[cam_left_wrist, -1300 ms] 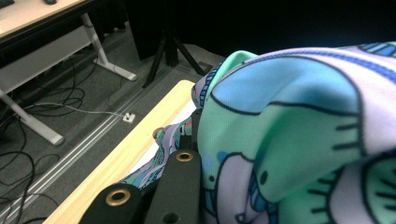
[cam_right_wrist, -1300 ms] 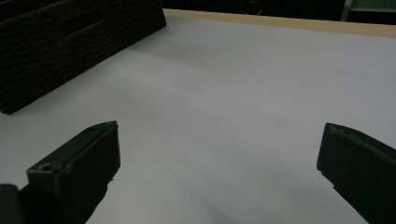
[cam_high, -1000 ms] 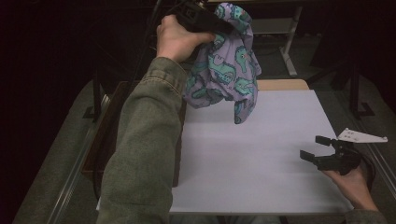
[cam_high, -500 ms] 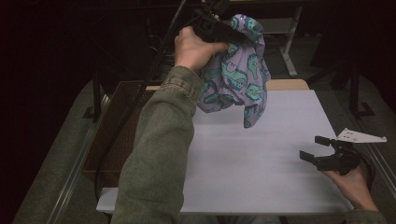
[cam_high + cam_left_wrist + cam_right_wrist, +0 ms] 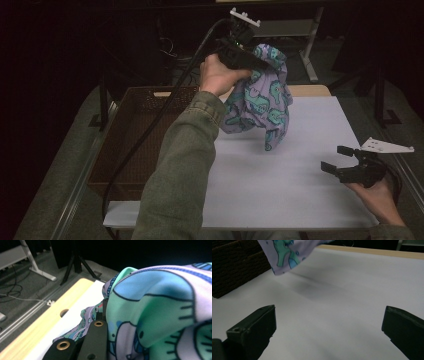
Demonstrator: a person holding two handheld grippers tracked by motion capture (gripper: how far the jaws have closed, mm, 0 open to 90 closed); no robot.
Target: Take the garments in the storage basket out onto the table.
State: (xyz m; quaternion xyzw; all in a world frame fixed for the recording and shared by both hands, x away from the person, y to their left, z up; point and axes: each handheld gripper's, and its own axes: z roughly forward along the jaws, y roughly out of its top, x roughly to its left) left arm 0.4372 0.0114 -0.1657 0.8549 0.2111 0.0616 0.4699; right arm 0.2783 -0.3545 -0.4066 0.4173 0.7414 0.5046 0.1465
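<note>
High view: the left gripper (image 5: pixel 250 62), held in the person's left hand (image 5: pixel 217 75), was raised above the far side of the bench (image 5: pixel 280 200), its jaws clenched on a bunched cloth (image 5: pixel 262 102). The cloth, lilac with a teal and blue cartoon print, hung from the jaws in folds, its lowest tip just over the white bench top; whether that tip touched the surface could not be told. A black cable (image 5: pixel 150 135) trailed from the gripper down past the green sleeve (image 5: pixel 180 170). A brown woven basket (image 5: pixel 125 135) stood against the bench's left edge, just beside the hanging cloth.

Left gripper view: the cloth (image 5: pixel 155 315) was gathered against the black jaws, with the bench's wooden edge (image 5: pixel 42 325) and white top beyond it.

Right gripper view: the right gripper (image 5: pixel 329 330) was released, its jaws wide apart with bare bench between them. A corner of the cloth (image 5: pixel 284 255) hung at the upper left, next to the basket wall (image 5: pixel 234 267). In the high view this gripper (image 5: pixel 342 162) rested low at the bench's near right, in the right hand (image 5: pixel 375 195), well apart from the cloth.
</note>
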